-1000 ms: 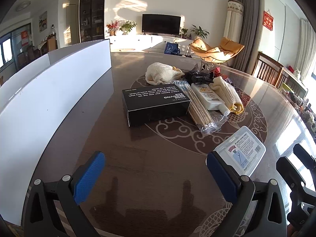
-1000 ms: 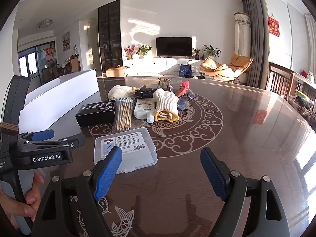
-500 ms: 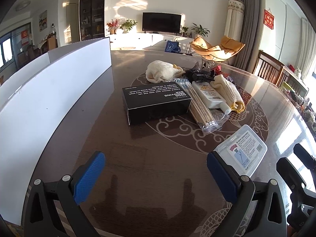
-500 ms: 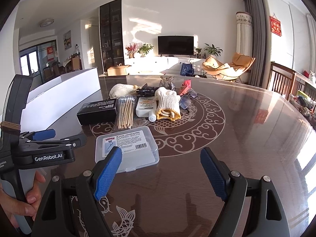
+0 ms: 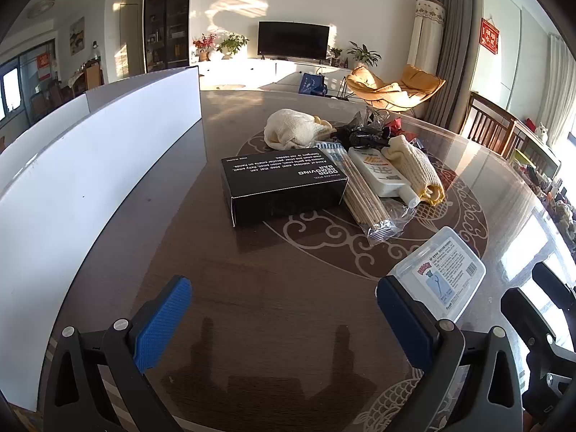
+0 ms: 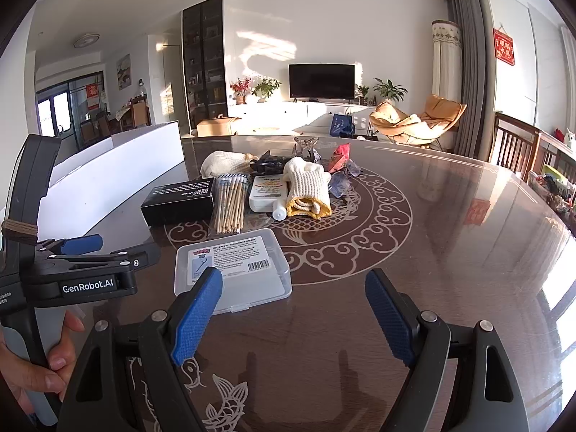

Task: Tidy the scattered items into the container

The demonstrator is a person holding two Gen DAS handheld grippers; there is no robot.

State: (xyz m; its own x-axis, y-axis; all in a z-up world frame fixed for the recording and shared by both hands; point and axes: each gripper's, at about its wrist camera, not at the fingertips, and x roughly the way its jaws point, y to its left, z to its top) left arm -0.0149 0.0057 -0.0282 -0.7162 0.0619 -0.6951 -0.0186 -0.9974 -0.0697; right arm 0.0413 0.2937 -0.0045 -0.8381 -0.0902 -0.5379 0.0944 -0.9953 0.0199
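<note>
While both grippers hover low over a dark, glossy table (image 6: pixel 450 223) inlaid with pale scrollwork, neither has hold of anything; the left gripper (image 5: pixel 284 320) has its blue-padded jaws spread wide with only bare tabletop between them, and the right gripper (image 6: pixel 295 318) is likewise spread wide and empty. In the right wrist view a hand (image 6: pixel 32 360) grips the left tool's handle at the lower left edge.

The container (image 5: pixel 90 165), a long white open box with low walls, lies along the left side of the table, beside the clutter but apart from it. Nearest the grippers is a clear plastic case (image 6: pixel 232 264) with a printed label, lying flat; in the right wrist view the right gripper's left finger overlaps its near edge, though whether they touch cannot be told. Farther off sits a black box (image 5: pixel 284 183) with white lettering; just beside it lies a clear packet of wooden sticks (image 5: pixel 363 194), then a white bottle (image 5: pixel 381 176) on its side, then a rolled cream glove with a yellow cuff (image 5: pixel 417 169). Behind them are a crumpled cream cloth (image 5: pixel 291 131) and a small heap of dark and shiny wrappers (image 5: pixel 370 129), too jumbled to tell apart.
</note>
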